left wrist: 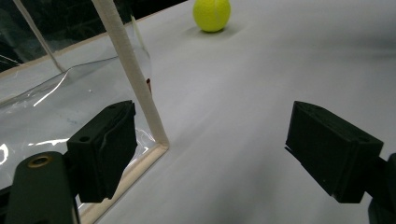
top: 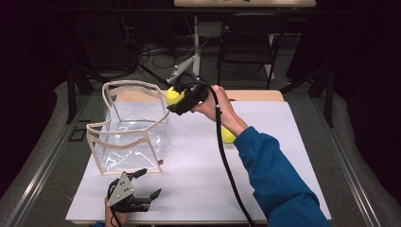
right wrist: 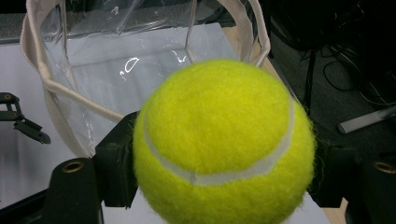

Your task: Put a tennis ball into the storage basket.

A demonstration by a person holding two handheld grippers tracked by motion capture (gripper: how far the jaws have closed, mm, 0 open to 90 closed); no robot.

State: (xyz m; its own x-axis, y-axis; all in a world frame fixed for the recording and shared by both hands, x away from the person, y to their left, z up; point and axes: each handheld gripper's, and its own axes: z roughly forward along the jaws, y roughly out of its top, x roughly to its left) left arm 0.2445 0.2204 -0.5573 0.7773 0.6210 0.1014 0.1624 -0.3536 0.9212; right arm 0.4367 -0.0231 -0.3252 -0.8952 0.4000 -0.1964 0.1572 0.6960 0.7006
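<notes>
Your right gripper (top: 176, 100), upper centre of the high view, has its jaws clamped on a tennis ball (right wrist: 224, 144), held just beside the clear bag (top: 127, 125) rim. Your left gripper (top: 142, 182), bottom left, jaws wide apart, empty, near the bag's corner. A second ball (top: 228, 135) lies mid-table.

Your right gripper (right wrist: 219, 172) clamps a tennis ball (right wrist: 219, 144) of fuzzy yellow felt with a smooth pale seam. Your bag (top: 132, 127) is clear, glossy plastic film that catches glare, edged in matt, cream woven cloth binding. Your left gripper (left wrist: 224, 154) has matt black, faintly ribbed plastic pads. The table (top: 265, 189) looks like smooth, matt white sheet. A second felt ball (left wrist: 211, 14) lies on it.
</notes>
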